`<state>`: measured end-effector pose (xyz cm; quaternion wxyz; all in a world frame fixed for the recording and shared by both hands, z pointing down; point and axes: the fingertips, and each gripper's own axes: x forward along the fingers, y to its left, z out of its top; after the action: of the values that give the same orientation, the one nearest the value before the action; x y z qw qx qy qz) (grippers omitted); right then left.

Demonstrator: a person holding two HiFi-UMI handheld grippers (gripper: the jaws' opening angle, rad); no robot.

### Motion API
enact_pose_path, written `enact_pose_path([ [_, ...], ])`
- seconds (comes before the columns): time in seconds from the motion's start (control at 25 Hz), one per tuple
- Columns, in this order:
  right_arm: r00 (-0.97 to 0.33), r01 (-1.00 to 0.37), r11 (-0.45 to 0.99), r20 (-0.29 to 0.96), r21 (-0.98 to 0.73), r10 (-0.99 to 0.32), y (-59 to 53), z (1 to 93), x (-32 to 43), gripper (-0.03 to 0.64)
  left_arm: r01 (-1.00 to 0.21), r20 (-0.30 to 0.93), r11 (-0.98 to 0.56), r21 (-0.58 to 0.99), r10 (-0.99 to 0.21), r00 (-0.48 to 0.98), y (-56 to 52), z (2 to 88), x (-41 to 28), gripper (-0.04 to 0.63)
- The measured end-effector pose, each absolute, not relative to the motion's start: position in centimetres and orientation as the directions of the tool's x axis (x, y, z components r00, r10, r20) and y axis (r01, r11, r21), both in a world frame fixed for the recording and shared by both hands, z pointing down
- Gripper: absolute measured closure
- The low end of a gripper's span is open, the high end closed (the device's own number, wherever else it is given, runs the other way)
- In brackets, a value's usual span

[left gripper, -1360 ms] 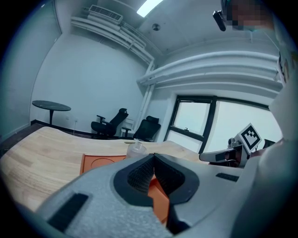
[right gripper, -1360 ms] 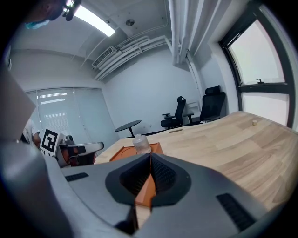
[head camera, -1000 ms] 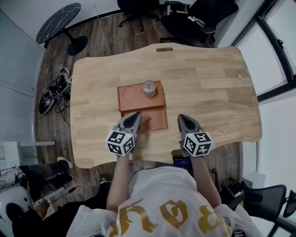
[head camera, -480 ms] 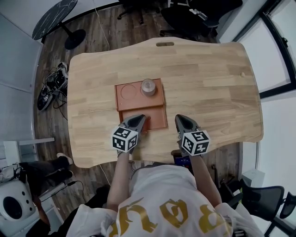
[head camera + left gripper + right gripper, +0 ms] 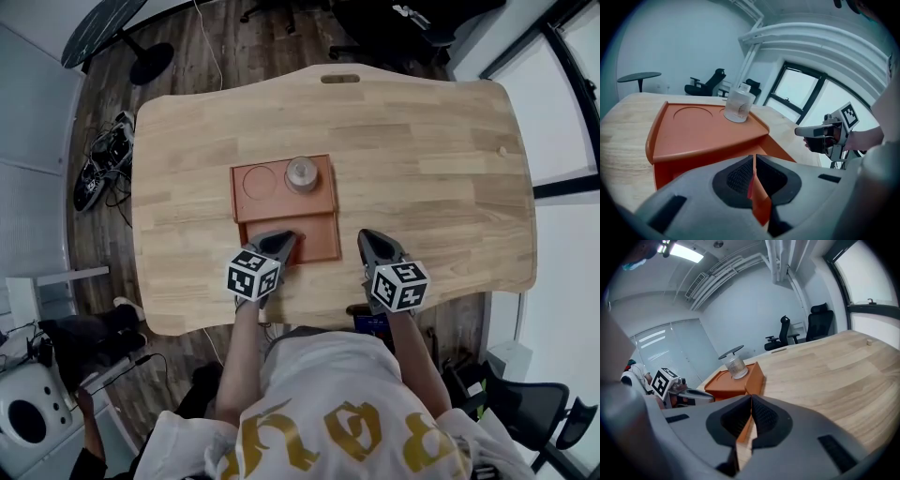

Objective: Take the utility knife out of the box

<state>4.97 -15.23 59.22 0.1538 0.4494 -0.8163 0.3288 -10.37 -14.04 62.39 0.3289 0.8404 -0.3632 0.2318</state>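
Orange box point(image 5: 319, 239) centre frame, its lower compartment under the left gripper point(image 5: 284, 241), jaws pressed together on nothing clear; right gripper point(image 5: 367, 237), also closed and empty, just right of box; utility knife not discernible, likely inside there.

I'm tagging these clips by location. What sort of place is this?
Most likely an office or meeting room: black swivel office chairs stand at the far side, the work surface is a large wooden table, and tall windows run along one wall.
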Motion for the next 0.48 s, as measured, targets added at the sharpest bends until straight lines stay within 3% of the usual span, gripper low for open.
enact_pose_path([
  [0.48,-0.546,-0.837,0.357,0.572,-0.416,-0.612,-15.4,61.0,5.9,0.604,-0.724,0.707,-0.579,0.375,-0.327,0.627,-14.5,64.3,-10.1,0.581],
])
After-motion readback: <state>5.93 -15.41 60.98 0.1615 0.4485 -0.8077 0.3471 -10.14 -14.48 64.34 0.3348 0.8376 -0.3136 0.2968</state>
